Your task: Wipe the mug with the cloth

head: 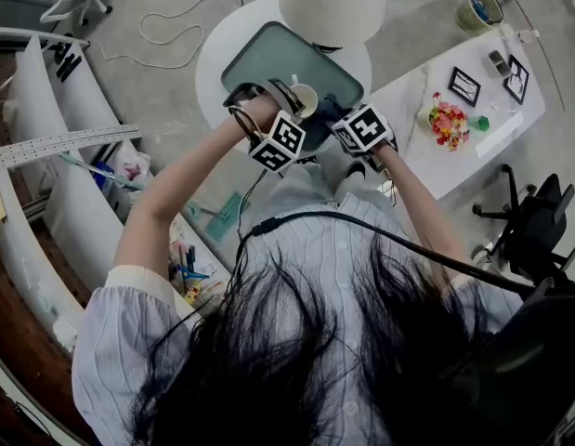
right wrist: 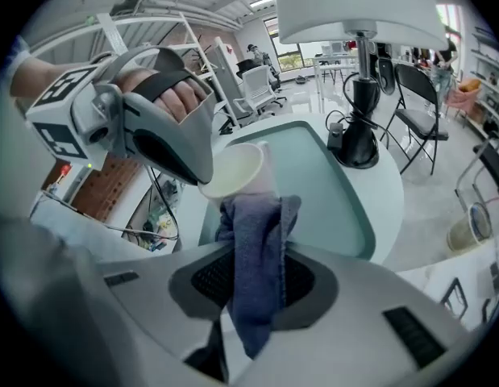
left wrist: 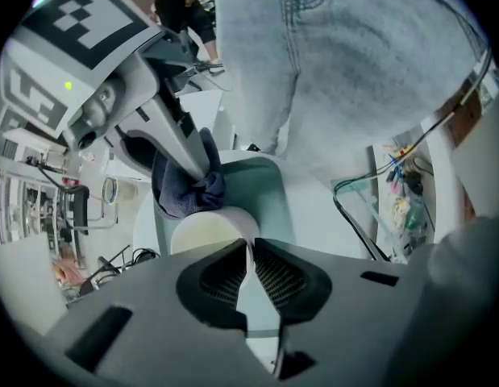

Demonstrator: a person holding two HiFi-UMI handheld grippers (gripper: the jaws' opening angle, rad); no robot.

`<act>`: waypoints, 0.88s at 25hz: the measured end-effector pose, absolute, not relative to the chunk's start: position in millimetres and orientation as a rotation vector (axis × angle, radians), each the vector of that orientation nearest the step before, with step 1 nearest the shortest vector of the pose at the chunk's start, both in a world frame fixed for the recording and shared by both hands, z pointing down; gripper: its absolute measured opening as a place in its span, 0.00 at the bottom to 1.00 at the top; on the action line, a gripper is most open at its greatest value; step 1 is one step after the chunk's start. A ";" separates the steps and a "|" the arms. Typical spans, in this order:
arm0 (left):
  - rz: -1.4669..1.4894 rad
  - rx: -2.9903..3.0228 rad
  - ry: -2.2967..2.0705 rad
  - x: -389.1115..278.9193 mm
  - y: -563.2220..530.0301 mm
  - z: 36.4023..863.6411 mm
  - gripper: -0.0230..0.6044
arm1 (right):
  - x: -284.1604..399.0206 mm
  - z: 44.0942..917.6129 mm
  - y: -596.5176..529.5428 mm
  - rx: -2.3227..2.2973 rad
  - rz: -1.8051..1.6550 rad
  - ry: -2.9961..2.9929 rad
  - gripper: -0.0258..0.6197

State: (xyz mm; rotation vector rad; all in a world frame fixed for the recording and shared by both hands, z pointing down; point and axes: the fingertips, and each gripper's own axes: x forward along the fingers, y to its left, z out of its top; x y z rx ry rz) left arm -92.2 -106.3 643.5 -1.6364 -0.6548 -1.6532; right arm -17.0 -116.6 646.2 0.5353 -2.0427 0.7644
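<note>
A cream mug (left wrist: 202, 236) is lifted over the teal tray (left wrist: 265, 185). My left gripper (left wrist: 251, 254) points down and is shut on the mug's rim, with the thin wall pinched between its pads. My right gripper (right wrist: 253, 255) is shut on a dark blue cloth (right wrist: 257, 220), whose bunched end presses against the mug's (right wrist: 233, 170) outer side just below the rim. In the left gripper view the cloth (left wrist: 187, 188) sits at the mug's far edge under the right gripper's fingers (left wrist: 185, 139). In the head view the mug (head: 304, 98) shows between the two marker cubes.
A white-shaded lamp (head: 333, 3) stands at the far edge of the round white table (head: 217, 54) that carries the tray (head: 268, 59). A white desk (head: 426, 170) with small items lies to the right, curved shelves (head: 45, 156) to the left, and a black chair (head: 533, 221) at the right.
</note>
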 end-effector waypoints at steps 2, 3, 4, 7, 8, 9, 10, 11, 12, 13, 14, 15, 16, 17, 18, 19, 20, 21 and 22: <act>-1.636 -1.598 -0.690 -93.6 -107.0 644.1 0.10 | -15.6 646.4 -119.6 0.501 0.702 -2.037 0.18; -1.635 -1.592 -0.704 -93.9 -106.9 644.4 0.10 | -14.8 646.6 -121.5 0.488 0.674 -2.034 0.18; -1.636 -1.590 -0.713 -94.1 -106.6 644.6 0.10 | -14.0 646.5 -123.5 0.479 0.651 -2.031 0.18; -1.639 -1.613 -0.687 -94.4 -106.7 644.4 0.10 | -13.9 645.6 -127.8 0.471 0.615 -2.021 0.18; -1.647 -1.642 -0.651 -93.9 -107.3 644.3 0.10 | -13.9 645.6 -128.0 0.473 0.613 -2.018 0.18; -1.664 -1.688 -0.601 -93.1 -108.3 644.2 0.11 | -13.5 645.9 -127.7 0.476 0.614 -2.015 0.18; -1.694 -1.755 -0.540 -92.2 -109.3 643.8 0.11 | -12.7 646.4 -127.1 0.482 0.620 -2.012 0.18; -1.733 -1.846 -0.471 -91.1 -109.9 642.7 0.11 | -12.3 646.8 -126.4 0.486 0.629 -2.014 0.18; -1.775 -1.959 -0.397 -89.1 -109.9 640.6 0.11 | -12.7 646.9 -125.9 0.488 0.642 -2.020 0.18; -1.810 -2.085 -0.323 -85.9 -109.3 637.6 0.11 | -13.5 647.0 -125.6 0.490 0.657 -2.028 0.18; -1.836 -2.206 -0.251 -81.9 -108.4 634.2 0.11 | -13.8 647.6 -125.3 0.494 0.675 -2.034 0.18; -1.853 -2.302 -0.181 -78.2 -107.9 631.3 0.11 | -13.6 648.6 -124.9 0.499 0.693 -2.037 0.18; -1.865 -2.365 -0.114 -75.6 -107.9 629.7 0.11 | -13.4 649.8 -124.6 0.506 0.709 -2.038 0.18; -1.875 -2.399 -0.049 -74.2 -108.4 629.7 0.11 | -13.4 650.8 -124.7 0.513 0.722 -2.040 0.18; -1.881 -2.416 0.015 -73.3 -109.1 630.5 0.11 | -13.5 651.6 -125.0 0.521 0.734 -2.041 0.18; -1.882 -2.432 0.078 -71.9 -109.8 631.7 0.11 | -13.5 651.7 -125.5 0.529 0.745 -2.042 0.18; -1.878 -2.455 0.142 -69.5 -110.2 632.6 0.11 | -13.6 651.5 -125.9 0.536 0.755 -2.042 0.18; -1.870 -2.488 0.203 -66.2 -110.5 632.7 0.11 | -13.8 651.2 -126.1 0.541 0.765 -2.042 0.18; -1.859 -2.528 0.262 -62.3 -110.5 631.7 0.11 | -14.1 651.0 -126.0 0.544 0.773 -2.042 0.18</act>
